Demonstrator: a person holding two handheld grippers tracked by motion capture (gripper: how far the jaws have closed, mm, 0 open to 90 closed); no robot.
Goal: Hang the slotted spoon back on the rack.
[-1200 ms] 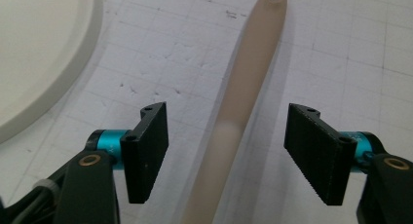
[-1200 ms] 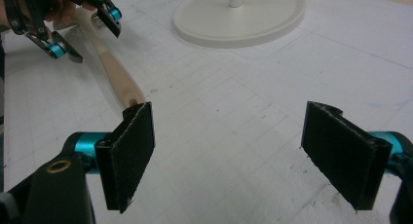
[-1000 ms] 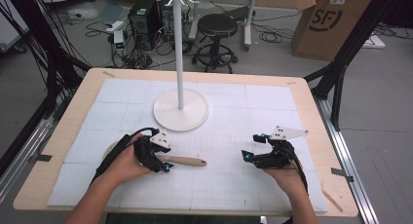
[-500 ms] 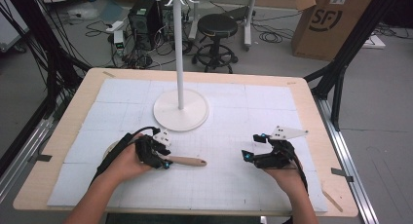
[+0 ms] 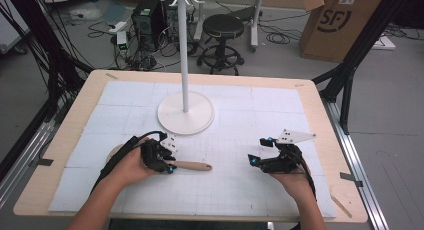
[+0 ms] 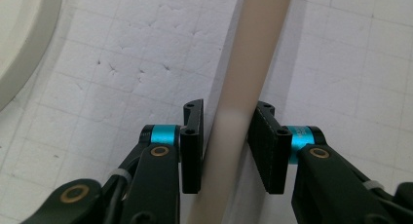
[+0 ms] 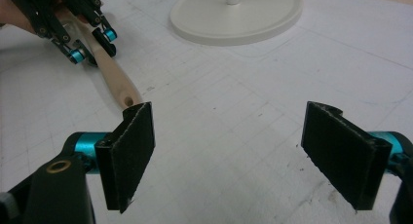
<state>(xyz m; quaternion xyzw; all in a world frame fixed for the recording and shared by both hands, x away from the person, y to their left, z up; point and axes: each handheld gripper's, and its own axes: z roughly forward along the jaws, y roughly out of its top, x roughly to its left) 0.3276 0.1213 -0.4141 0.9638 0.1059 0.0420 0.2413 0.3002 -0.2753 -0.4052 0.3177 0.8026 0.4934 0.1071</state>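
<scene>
A pale wooden handle point(image 5: 192, 165) lies flat on the white gridded mat point(image 5: 260, 115), at the near left. My left gripper point(image 5: 170, 167) is at its left end. Its jaws have just been closing. In the left gripper view the two black pads point(image 6: 265, 146) press on either side of the handle point(image 6: 248, 73). My right gripper point(image 5: 252, 161) rests on the mat at the near right, pointing left, apart from the handle. Its jaws point(image 7: 229, 112) stand wide open with nothing between them. Beyond them I see the handle's holed end point(image 7: 117, 85) and the left gripper point(image 7: 92, 44).
A white stand with a round base point(image 5: 186, 121) and a tall pole point(image 5: 184, 50) rises at the middle back of the mat. The wooden table edge point(image 5: 200, 216) runs along the front. Beyond the table stand a stool, cables and a cardboard box.
The left gripper's jaws have drawn in on the wooden handle. Both hands and the handle stay where they were.
</scene>
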